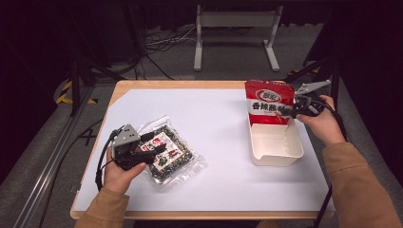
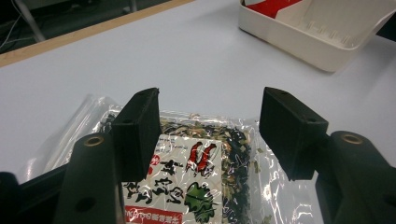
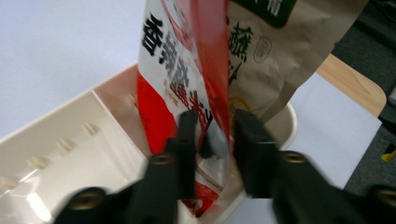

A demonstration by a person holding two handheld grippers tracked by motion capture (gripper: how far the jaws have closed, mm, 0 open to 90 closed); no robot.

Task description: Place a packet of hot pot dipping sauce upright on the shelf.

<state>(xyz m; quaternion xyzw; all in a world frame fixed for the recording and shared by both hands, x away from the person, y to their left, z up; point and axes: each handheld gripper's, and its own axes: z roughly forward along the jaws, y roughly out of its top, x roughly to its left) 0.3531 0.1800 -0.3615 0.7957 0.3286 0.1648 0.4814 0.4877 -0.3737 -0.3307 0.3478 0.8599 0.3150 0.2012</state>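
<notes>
Rightward, jaws narrow around red pouch [image 3: 187, 88]; left jaws wide over seaweed packet [image 2: 196, 172].

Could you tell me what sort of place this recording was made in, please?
Probably a lab or recording room, not a home: a wooden table covered with white sheeting stands on grey carpet, loose cables trail across the floor behind it, and a metal rail runs along the left.
</notes>
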